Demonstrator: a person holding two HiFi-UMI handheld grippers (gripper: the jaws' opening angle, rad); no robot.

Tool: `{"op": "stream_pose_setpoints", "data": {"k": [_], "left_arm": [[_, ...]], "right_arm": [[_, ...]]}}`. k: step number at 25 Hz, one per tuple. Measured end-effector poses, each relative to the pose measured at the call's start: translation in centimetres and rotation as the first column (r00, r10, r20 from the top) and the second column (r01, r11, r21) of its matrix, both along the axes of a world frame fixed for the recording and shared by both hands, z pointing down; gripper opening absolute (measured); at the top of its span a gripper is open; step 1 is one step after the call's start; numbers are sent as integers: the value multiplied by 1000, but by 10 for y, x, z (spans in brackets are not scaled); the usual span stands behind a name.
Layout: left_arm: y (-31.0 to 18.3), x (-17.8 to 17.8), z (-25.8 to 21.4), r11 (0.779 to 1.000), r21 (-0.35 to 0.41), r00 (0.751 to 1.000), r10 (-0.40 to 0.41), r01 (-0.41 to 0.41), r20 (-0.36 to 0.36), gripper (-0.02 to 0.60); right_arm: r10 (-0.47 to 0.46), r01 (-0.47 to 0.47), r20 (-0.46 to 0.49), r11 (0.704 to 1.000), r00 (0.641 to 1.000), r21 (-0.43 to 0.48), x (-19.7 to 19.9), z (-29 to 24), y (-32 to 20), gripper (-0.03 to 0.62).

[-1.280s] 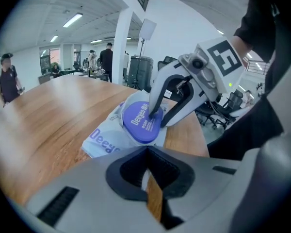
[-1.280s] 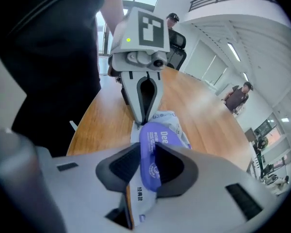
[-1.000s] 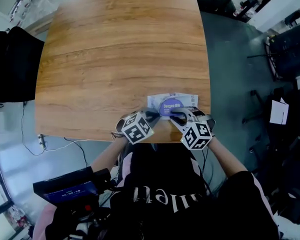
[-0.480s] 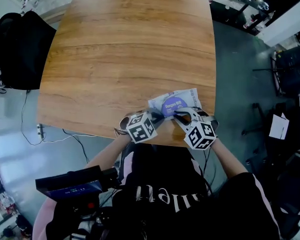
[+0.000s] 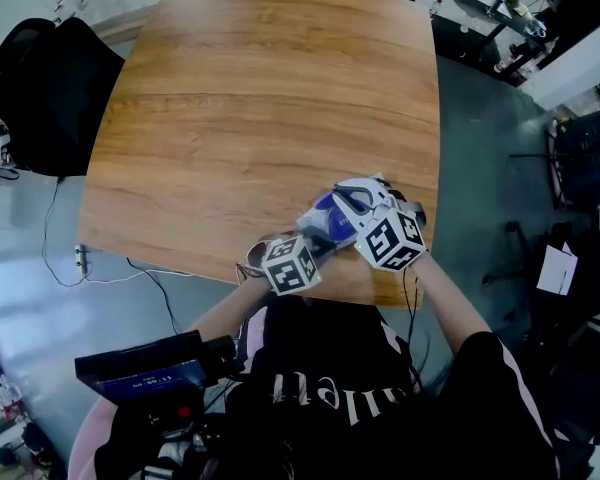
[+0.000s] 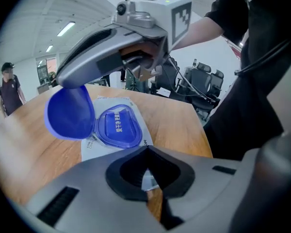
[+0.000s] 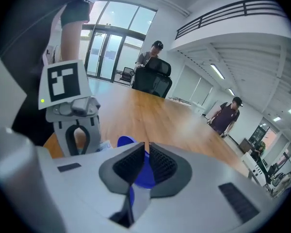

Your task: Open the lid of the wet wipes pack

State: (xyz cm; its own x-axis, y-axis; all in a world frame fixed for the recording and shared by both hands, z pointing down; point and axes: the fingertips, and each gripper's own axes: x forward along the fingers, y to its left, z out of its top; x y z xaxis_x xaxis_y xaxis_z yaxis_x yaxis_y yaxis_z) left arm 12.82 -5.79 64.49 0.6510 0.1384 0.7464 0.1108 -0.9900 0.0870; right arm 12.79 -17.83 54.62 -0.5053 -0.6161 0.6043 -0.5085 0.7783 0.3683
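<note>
The wet wipes pack [image 6: 89, 148] was seen lying flat on the wooden table [image 5: 260, 98]. In the head view it lay toward the table's 5 o'clock corner, close to the near edge. Its blue lid [image 6: 68, 113] was lifted clear of the blue oval frame [image 6: 119, 127] and stood roughly upright. In the left gripper view the lid was hinged at the frame's 9 o'clock side.

The lid's upper edge was gripped by the right gripper [image 7: 146, 159], and blue plastic was shown clamped between its ribbed pads. The pack's near edge was clenched by the left gripper [image 6: 146, 171], with a sliver of white wrapper squeezed between its closed jaws.

In the head view the left gripper was found at 7 o'clock of the pack and the right gripper at 4 o'clock, their marker cubes near each other. Both were held by a person in a black top [image 5: 330, 388] at the table's 6 o'clock edge.

A dark bulky object [image 5: 40, 88] was seen at the table's 9 o'clock side, and a device with a blue screen [image 5: 140, 376] at 7 o'clock.

In the right gripper view, a bystander [image 7: 155, 50] was seen at 12 o'clock behind a black office chair [image 7: 153, 84]. A second bystander [image 7: 226, 115] was seen at 3 o'clock.
</note>
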Motion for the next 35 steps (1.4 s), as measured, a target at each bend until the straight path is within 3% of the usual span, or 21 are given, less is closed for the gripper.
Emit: {"op": "stream_pose_setpoints", "data": {"k": [11,17,20,24,28,35], "left_arm": [[-5,-13,-6,1000,10,1000,-7,7,-10,2],[-6,-18,-4,1000,13,1000,-5,5,-14,2],[-6,-20,-4,1000,16,1000,1,-1,-23,2],[-6,-24,-7,1000,19,998,-24,25,-66,2],[-24,-35,-25,992,-69,984,-116,108,-137,2],[-9,-36,-53,983,-163,969,-119,85,-216,2]], "right_arm": [[65,-75,-58,980,996,-183,-23,49,-51,37],[148,-143,10,968,989,-206,-19,36,-47,38],[235,-212,83,952,968,-220,-12,20,-38,42],[371,-328,185,917,910,-226,-5,1,-18,44],[510,-466,219,856,832,-222,2,-9,2,43],[721,-682,344,688,601,-249,16,-26,66,43]]}}
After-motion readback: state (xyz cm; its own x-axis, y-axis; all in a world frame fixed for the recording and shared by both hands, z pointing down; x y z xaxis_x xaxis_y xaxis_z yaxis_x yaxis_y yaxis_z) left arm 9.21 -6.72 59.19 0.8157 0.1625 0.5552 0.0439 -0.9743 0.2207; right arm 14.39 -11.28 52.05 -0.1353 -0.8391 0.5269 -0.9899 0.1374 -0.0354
